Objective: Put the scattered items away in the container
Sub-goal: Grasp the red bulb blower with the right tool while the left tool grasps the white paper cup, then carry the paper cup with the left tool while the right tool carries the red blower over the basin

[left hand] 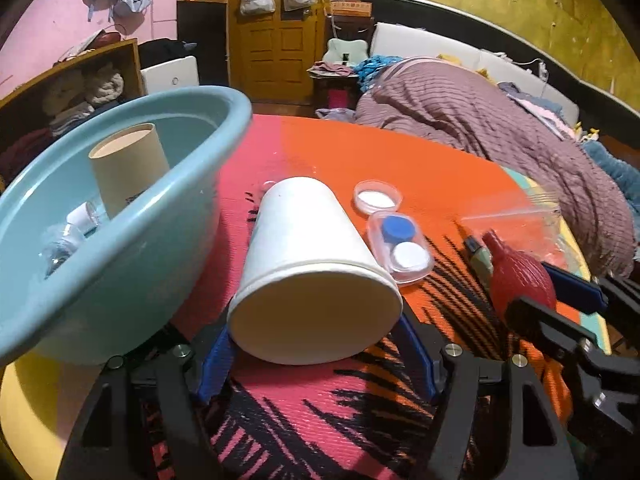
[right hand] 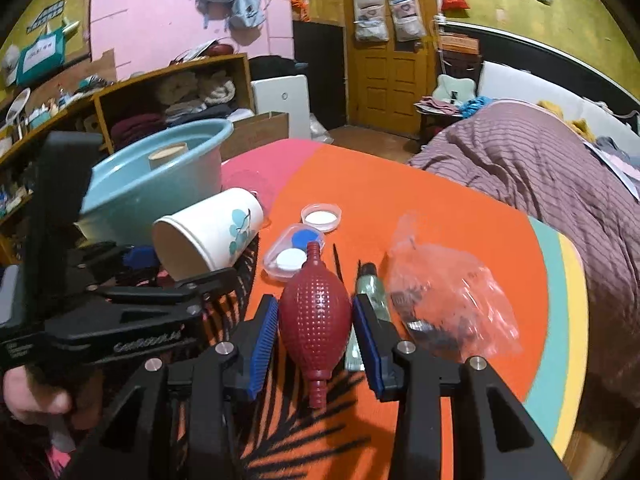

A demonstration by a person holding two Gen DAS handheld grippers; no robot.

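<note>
Two grips: left hand-held gripper (left hand: 316, 350) pinching white paper cup (left hand: 308, 268) on its side beside teal basin (left hand: 132, 240); right hand-held gripper (right hand: 316, 338) pinching dimpled maroon bulb blower (right hand: 315, 320) lying on orange mat (right hand: 440, 200).

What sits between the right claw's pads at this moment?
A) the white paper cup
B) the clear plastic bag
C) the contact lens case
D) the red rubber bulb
D: in the right wrist view the red bulb lies on the mat between the blue pads of the right claw, while the paper cup lies at the left claw.
</note>
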